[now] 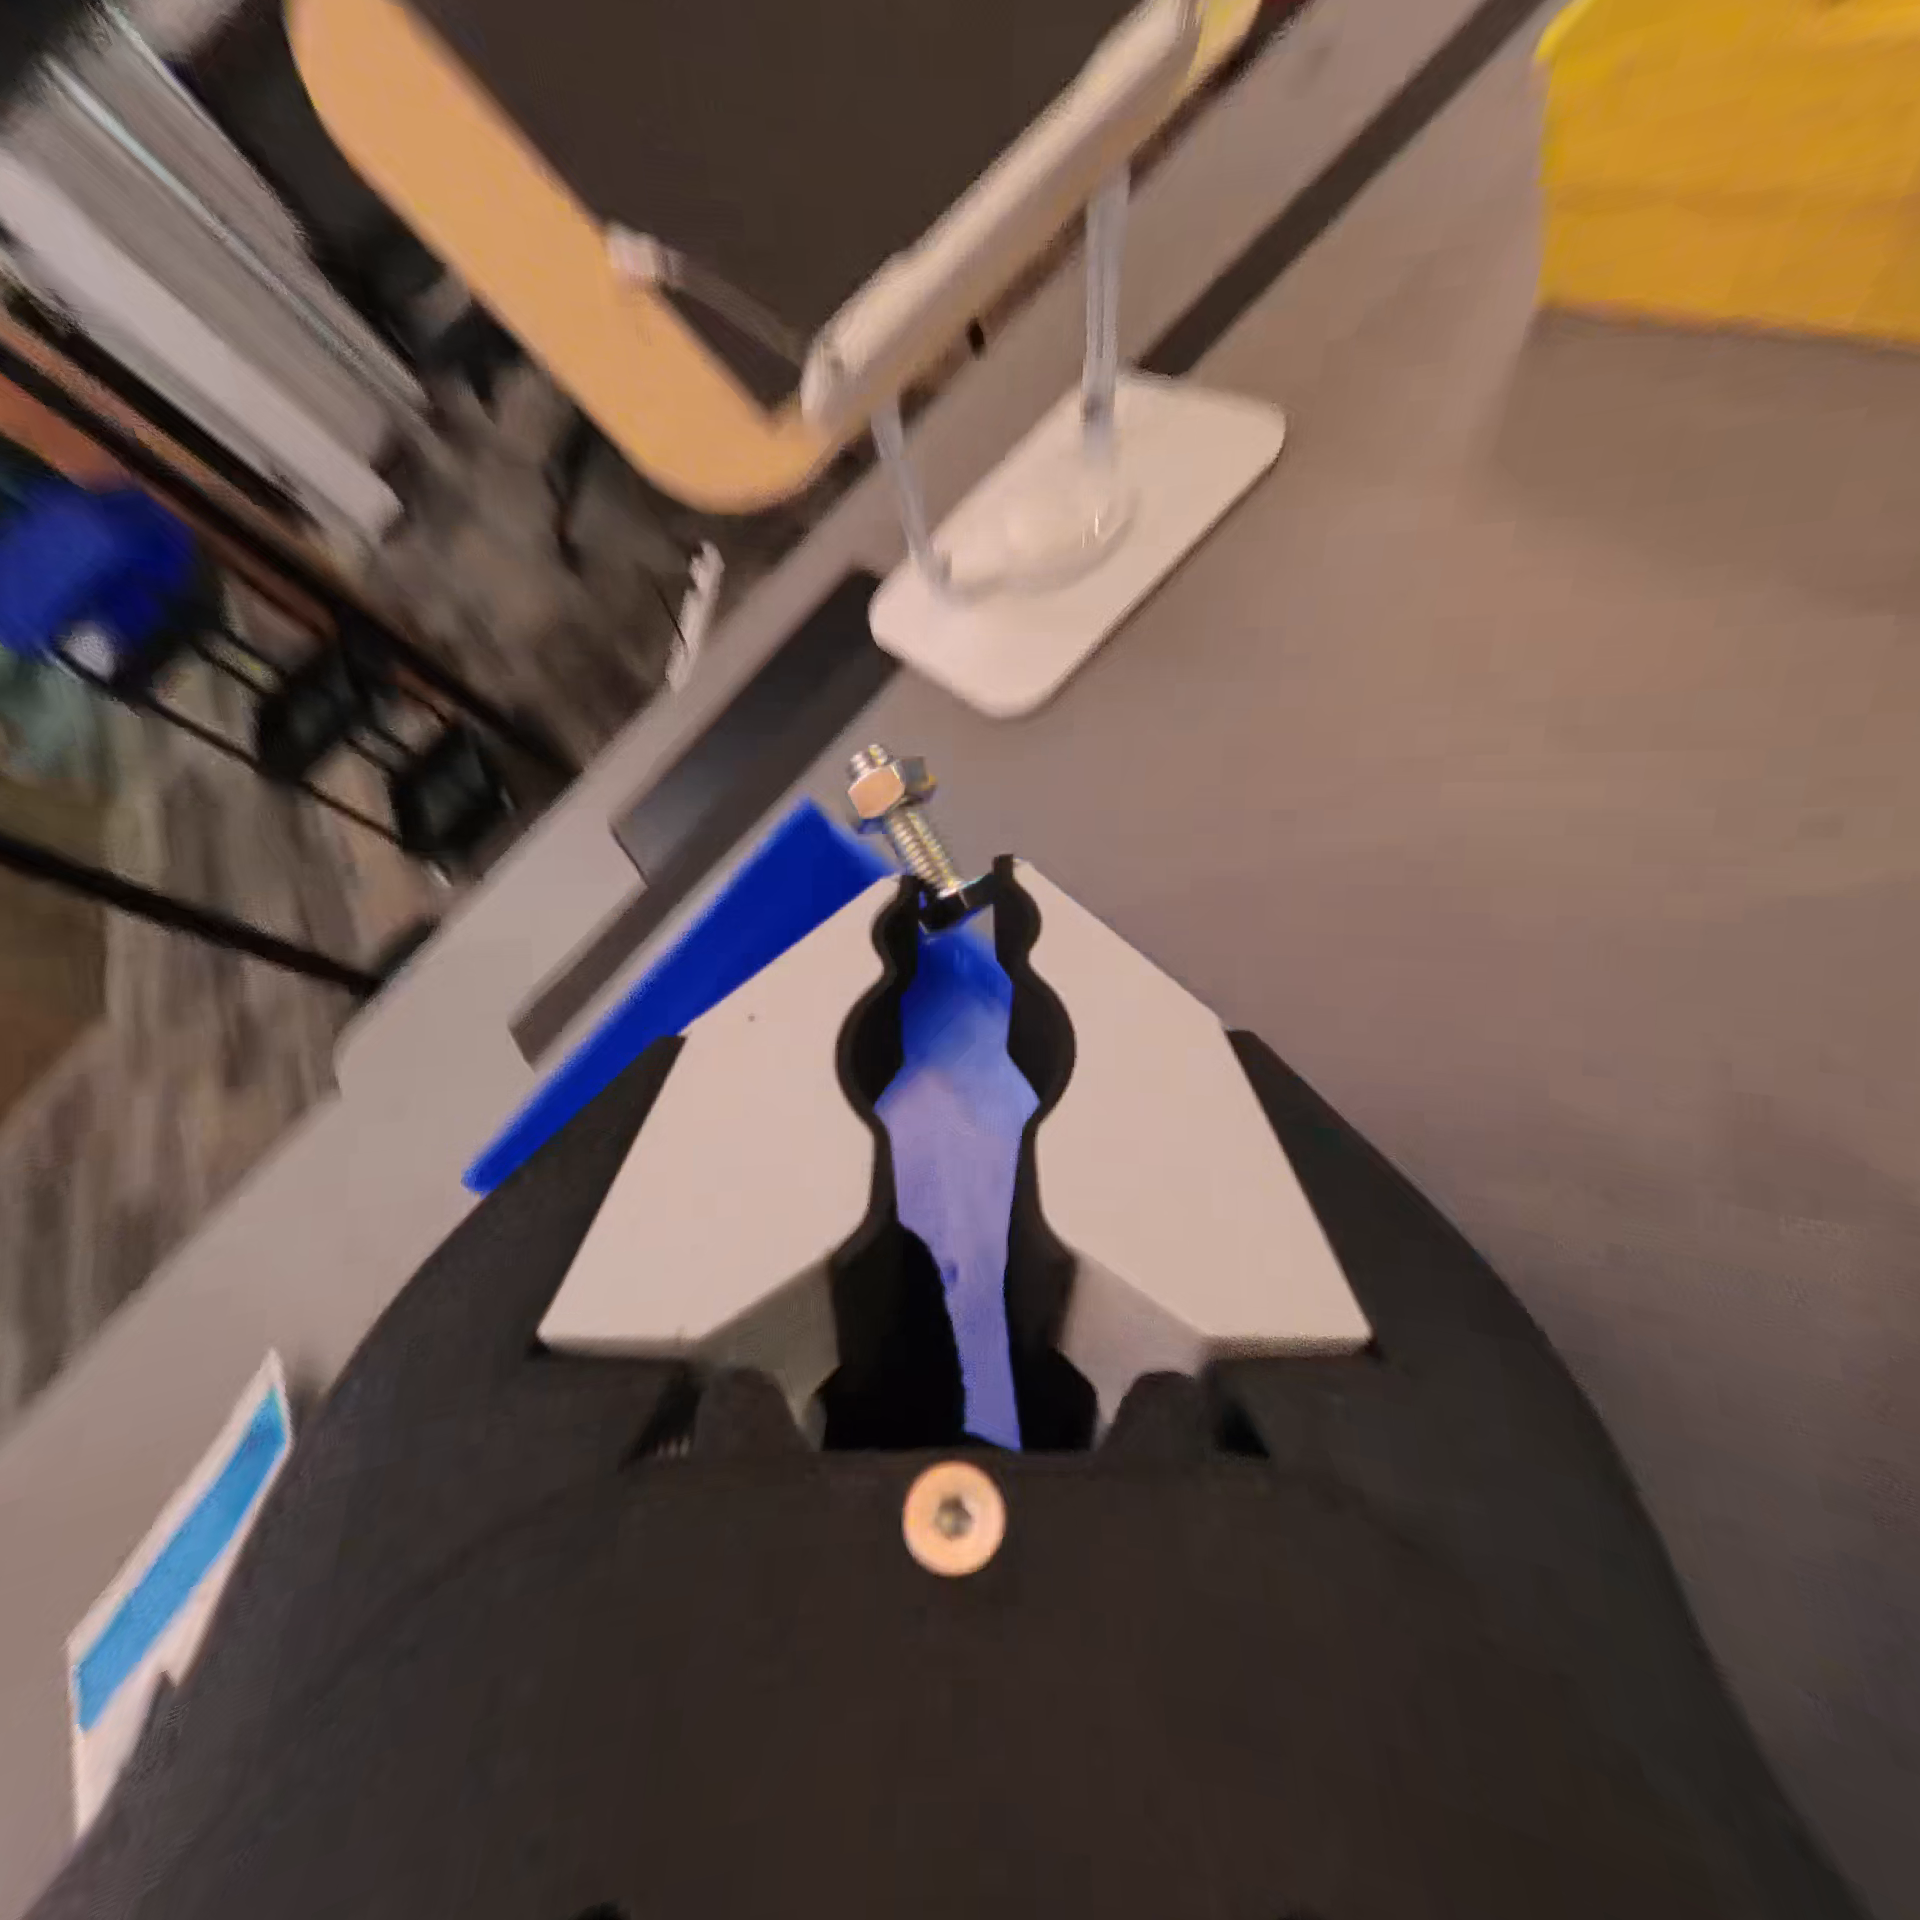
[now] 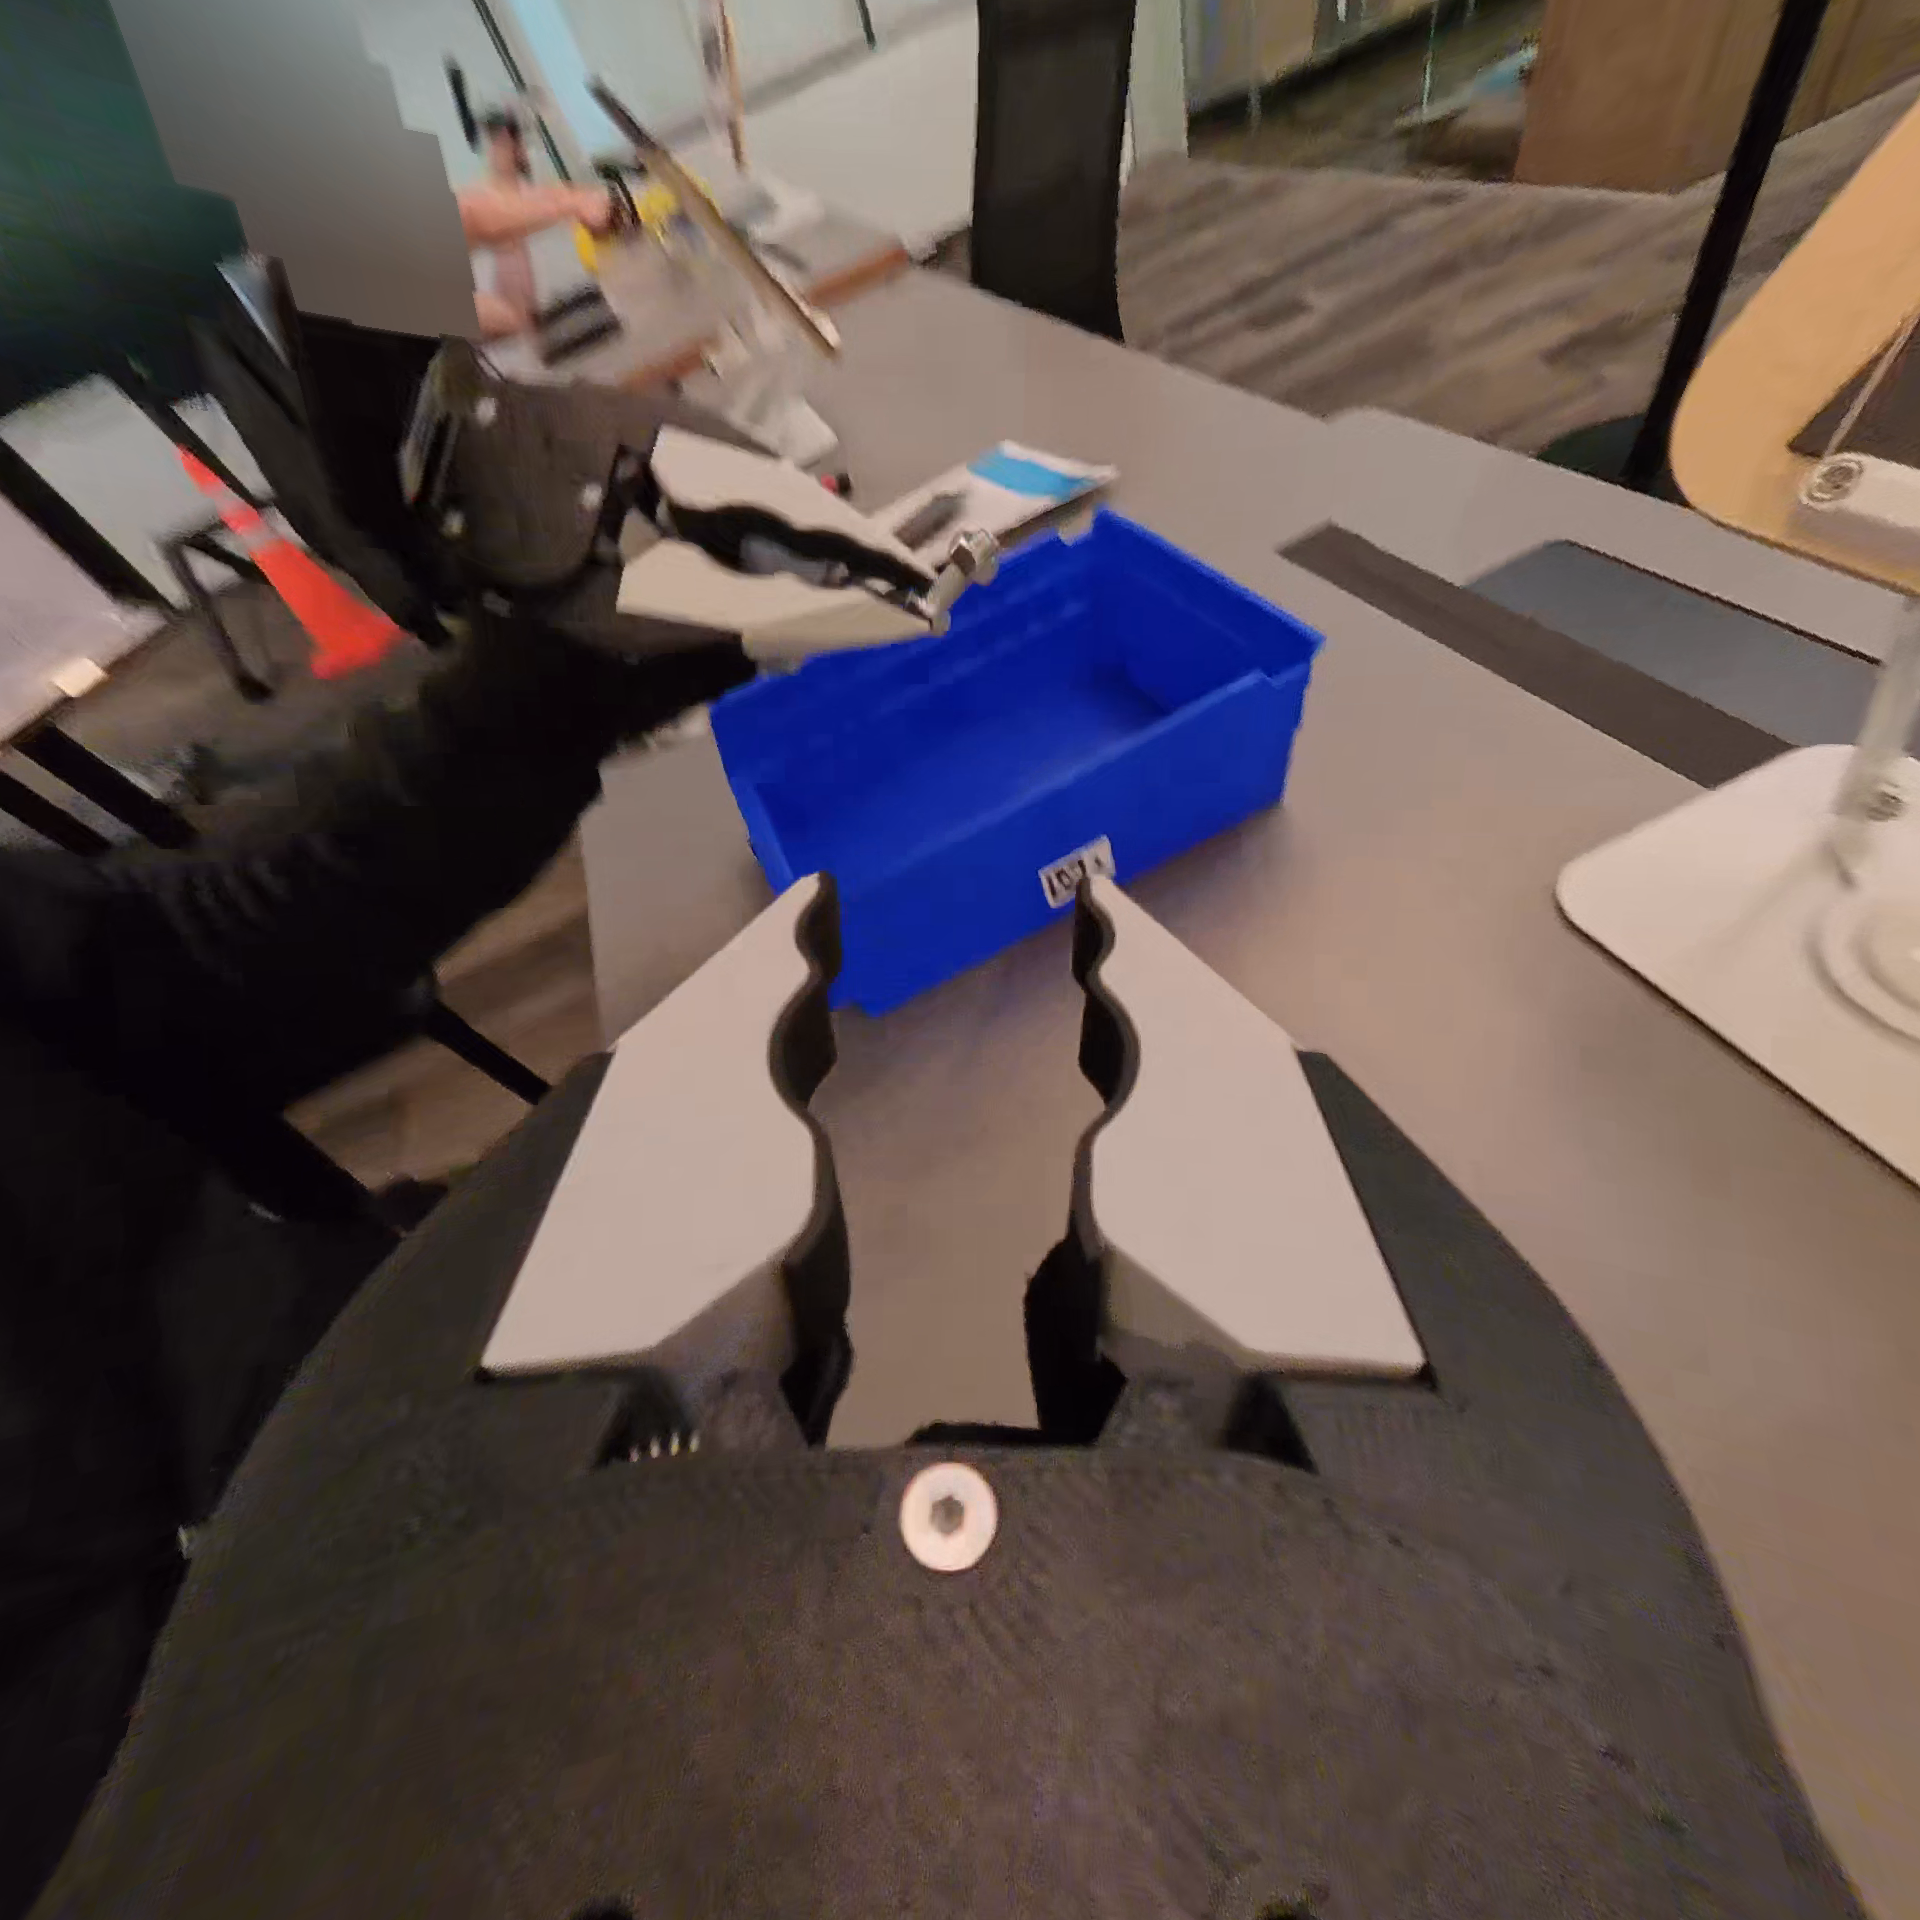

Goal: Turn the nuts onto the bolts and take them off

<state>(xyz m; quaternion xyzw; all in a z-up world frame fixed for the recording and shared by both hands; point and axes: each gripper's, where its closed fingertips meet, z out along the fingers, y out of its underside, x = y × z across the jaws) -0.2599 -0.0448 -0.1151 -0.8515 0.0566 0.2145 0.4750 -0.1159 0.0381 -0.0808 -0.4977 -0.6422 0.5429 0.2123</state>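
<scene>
A: What was seen around the left gripper point(image 1: 951, 888) in the left wrist view?

B: A grey table point(image 1: 1455, 935) was seen, with a white stand point(image 1: 1081, 551) farther off and a yellow thing point(image 1: 1745, 156) at the upper right. A blue bin point(image 1: 675, 997) was partly hidden beneath the fingers point(image 1: 727, 1174); the surroundings were blurred.

A: And the fingers?

B: They were drawn nearly together and clamped on the head of a bolt point(image 1: 920, 847). The bolt was held out past the tips, with a nut point(image 1: 878, 790) threaded near its far end.

A: What was shown in the right wrist view?

B: The bin point(image 2: 1039, 769) was set on the table point(image 2: 1455, 1039) just ahead, its inside seemingly bare, with a small label on its near wall. The stand point(image 2: 1714, 935) was placed at the right. The left gripper point(image 2: 925, 603) was held above the bin's far left corner, the bolt point(image 2: 956, 582) pinched at its tips.

A: And the right gripper point(image 2: 951, 894)?

B: Its fingers point(image 2: 686, 1143) were parted moderately. Nothing was held or touched.
</scene>
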